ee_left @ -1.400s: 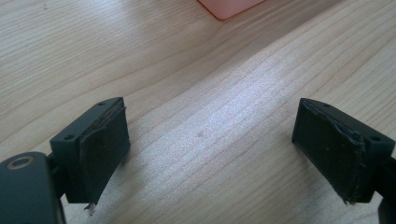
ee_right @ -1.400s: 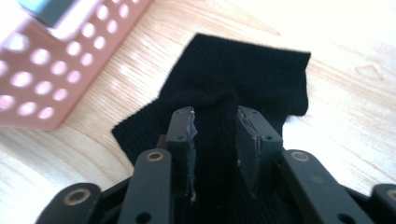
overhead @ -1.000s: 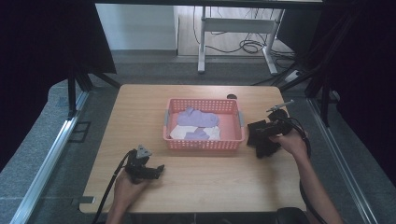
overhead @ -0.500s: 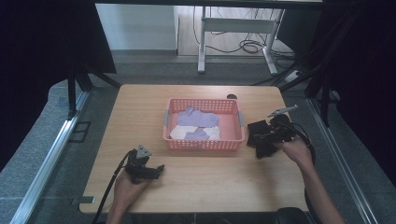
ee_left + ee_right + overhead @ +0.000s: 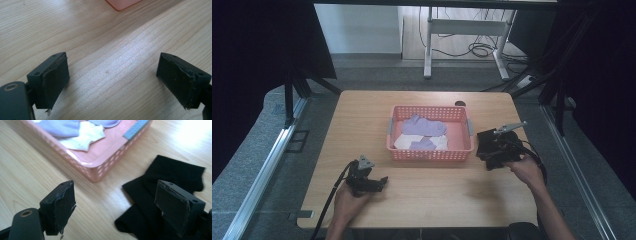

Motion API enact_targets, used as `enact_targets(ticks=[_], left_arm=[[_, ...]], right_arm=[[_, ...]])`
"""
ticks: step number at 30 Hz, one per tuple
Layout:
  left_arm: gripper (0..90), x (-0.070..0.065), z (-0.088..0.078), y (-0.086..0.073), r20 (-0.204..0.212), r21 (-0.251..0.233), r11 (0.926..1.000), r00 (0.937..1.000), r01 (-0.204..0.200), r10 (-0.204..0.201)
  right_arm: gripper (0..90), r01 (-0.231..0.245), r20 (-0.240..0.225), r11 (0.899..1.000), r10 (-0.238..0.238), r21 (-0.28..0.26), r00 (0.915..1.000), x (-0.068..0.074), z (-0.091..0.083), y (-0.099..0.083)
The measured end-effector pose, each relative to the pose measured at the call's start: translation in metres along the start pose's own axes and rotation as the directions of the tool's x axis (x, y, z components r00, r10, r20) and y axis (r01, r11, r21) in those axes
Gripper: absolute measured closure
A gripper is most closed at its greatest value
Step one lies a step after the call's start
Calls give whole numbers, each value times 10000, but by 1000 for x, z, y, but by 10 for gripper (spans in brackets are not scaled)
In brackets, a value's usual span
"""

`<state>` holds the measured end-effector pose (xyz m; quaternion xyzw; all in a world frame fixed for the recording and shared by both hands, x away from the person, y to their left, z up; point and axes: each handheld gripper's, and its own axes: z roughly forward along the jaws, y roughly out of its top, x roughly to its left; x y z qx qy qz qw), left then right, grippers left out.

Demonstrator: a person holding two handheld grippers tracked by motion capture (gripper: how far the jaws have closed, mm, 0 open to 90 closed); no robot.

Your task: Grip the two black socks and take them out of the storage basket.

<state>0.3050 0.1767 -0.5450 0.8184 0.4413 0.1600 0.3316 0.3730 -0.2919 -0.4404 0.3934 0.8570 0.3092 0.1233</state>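
Pink basket (image 5: 430, 150) at the middle of the wooden table (image 5: 362, 115), holding lavender cloths (image 5: 424, 125) and a white cloth (image 5: 404, 141). Black cloth (image 5: 162, 195) crumpled on the table just beside the basket's right end. Right gripper (image 5: 125, 205) over it, jaws apart, nothing between them. Left gripper (image 5: 112, 77) near the front-left edge, jaws wide apart over bare wood.
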Motion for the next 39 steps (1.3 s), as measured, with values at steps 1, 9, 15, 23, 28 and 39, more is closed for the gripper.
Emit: enact_targets(ticks=[1,9,15,23,28,39], left_arm=[[106,0,0,0,6,17,10000,10000,-21,21],[106,0,0,0,-2,0,10000,10000,-4,4],[106,0,0,0,-7,-18,10000,10000,6,-6],[105,0,0,0,-7,1,10000,10000,-45,45],[106,0,0,0,-7,-10,10000,10000,-36,36],[106,0,0,0,2,8,10000,10000,-67,67]], right_arm=[[165,-3,-36,10000,3,7,10000,2,2,-1],[165,79,-453,10000,-79,-8,9989,17,17,-15],[165,208,-606,9998,-207,6,9979,27,32,-28],[149,358,-848,9994,-354,32,9958,39,50,-45],[145,453,-950,9990,-448,29,9945,44,62,-54],[124,1136,-527,9929,-1154,-353,9919,50,71,-65]])
